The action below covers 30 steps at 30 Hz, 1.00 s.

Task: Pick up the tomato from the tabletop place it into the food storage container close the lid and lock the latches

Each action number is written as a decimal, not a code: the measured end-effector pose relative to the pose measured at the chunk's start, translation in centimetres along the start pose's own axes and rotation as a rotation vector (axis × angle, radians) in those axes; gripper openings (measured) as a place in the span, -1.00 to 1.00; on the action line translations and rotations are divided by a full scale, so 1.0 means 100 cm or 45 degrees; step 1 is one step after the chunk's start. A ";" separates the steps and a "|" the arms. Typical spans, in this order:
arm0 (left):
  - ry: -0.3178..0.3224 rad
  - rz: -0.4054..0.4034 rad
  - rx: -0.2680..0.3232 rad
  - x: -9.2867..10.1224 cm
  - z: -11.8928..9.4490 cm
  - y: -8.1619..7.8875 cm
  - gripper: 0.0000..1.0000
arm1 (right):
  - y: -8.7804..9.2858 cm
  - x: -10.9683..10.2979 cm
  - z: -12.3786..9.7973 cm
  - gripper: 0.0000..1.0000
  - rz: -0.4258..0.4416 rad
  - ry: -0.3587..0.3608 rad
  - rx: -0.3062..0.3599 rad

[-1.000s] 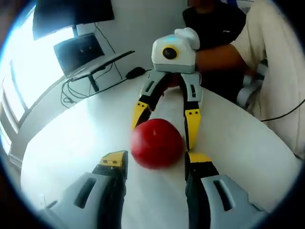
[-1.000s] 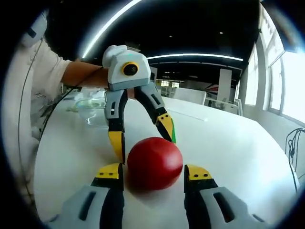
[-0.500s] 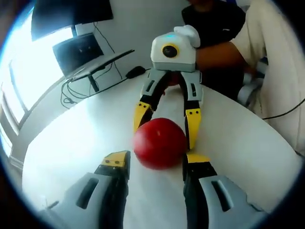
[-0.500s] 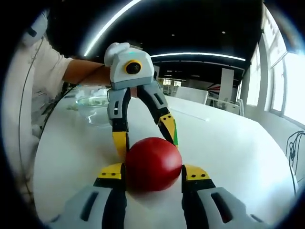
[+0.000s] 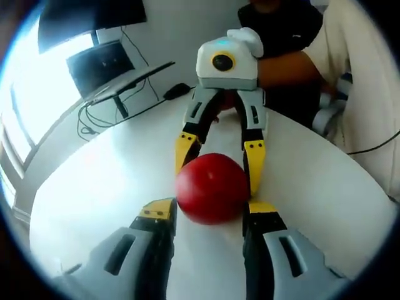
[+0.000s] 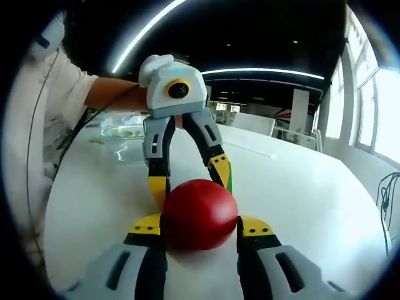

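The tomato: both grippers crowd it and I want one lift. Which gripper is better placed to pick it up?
Right, probably. The right gripper has both jaw tips against the tomato. The left gripper touches it with one tip only, the other standing apart.

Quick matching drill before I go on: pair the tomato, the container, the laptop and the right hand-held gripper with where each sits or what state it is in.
Things:
1. round red tomato
2. clear glass food storage container
3. dark open laptop
4. right hand-held gripper

Places or states:
A. raised on a stand near the window
B. on the white tabletop between both pairs of jaws
C. far back on the table, beside the person's sleeve
D. jaws closed against the tomato's sides

Pairs: 1-B, 2-C, 3-A, 4-D
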State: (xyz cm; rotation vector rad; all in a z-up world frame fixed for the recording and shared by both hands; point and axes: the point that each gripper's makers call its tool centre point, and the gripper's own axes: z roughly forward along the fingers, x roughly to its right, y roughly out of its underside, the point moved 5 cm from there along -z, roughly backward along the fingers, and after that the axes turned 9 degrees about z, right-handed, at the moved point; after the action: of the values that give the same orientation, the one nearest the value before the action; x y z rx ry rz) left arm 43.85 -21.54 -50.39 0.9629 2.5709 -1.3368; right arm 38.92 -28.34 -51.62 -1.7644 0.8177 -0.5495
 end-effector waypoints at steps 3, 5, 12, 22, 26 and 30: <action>0.009 0.003 -0.005 0.000 0.001 0.000 -0.34 | 0.000 0.000 0.001 -0.21 0.011 -0.003 -0.004; 0.012 0.007 -0.005 0.000 0.001 0.001 -0.34 | 0.000 0.000 0.001 -0.21 0.014 -0.005 -0.009; 0.015 0.023 -0.008 0.001 0.002 0.000 -0.36 | -0.001 0.001 0.001 -0.21 0.008 -0.013 -0.015; 0.015 0.036 0.000 0.000 0.000 0.001 -0.38 | -0.002 0.000 0.002 -0.23 -0.003 -0.013 -0.035; 0.011 0.060 -0.001 0.001 -0.004 -0.001 -0.38 | -0.006 -0.002 0.002 -0.23 -0.022 -0.008 -0.056; -0.006 0.075 0.007 -0.001 -0.012 -0.005 -0.38 | -0.013 -0.004 0.001 -0.23 -0.046 -0.007 -0.060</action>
State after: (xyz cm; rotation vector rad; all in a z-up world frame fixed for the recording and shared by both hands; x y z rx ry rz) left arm 43.88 -20.88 -49.21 1.0266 2.5156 -1.3303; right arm 39.11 -27.68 -50.39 -1.8261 0.8019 -0.5534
